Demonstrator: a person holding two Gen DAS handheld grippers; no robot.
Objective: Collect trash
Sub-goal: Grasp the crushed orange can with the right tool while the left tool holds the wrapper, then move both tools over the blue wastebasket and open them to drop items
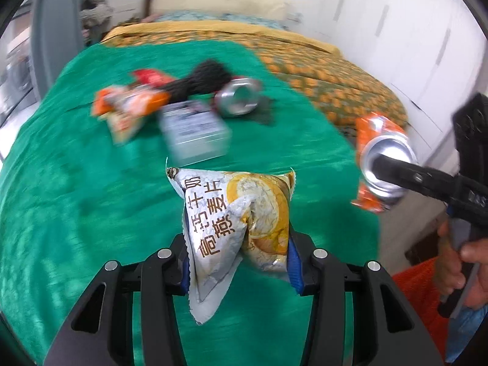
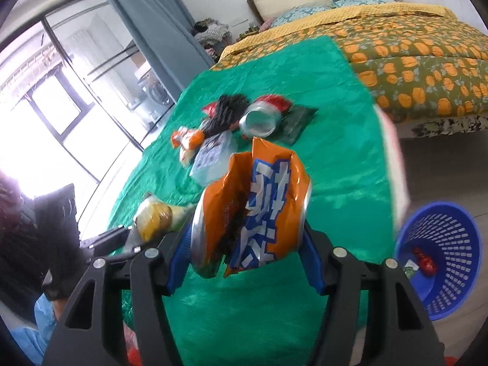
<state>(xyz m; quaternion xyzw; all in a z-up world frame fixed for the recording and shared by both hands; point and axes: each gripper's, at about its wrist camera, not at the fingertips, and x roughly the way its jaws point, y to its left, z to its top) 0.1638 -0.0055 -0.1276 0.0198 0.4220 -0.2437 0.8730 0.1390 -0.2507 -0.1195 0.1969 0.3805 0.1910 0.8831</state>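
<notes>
My left gripper (image 1: 238, 262) is shut on a white and yellow snack packet (image 1: 238, 213), which hangs above the green cloth (image 1: 76, 198). My right gripper (image 2: 244, 259) is shut on a crushed orange and blue drink can (image 2: 259, 201), also lifted off the cloth. The same can (image 1: 384, 167) shows at the right edge of the left wrist view, with a black finger across its silver end. Further back on the cloth lie a silver can (image 1: 238, 96), an orange wrapper (image 1: 128, 106), a white box (image 1: 195, 131), a black bundle (image 1: 207, 76) and a dark green packet (image 2: 297, 122).
A blue mesh basket (image 2: 442, 253) stands on the floor at the right of the bed, with a red item inside. Beyond the green cloth lies a pumpkin-print quilt (image 2: 411, 61). A window and a grey curtain (image 2: 146, 24) are on the left. White cupboard doors (image 1: 381, 30) line the right.
</notes>
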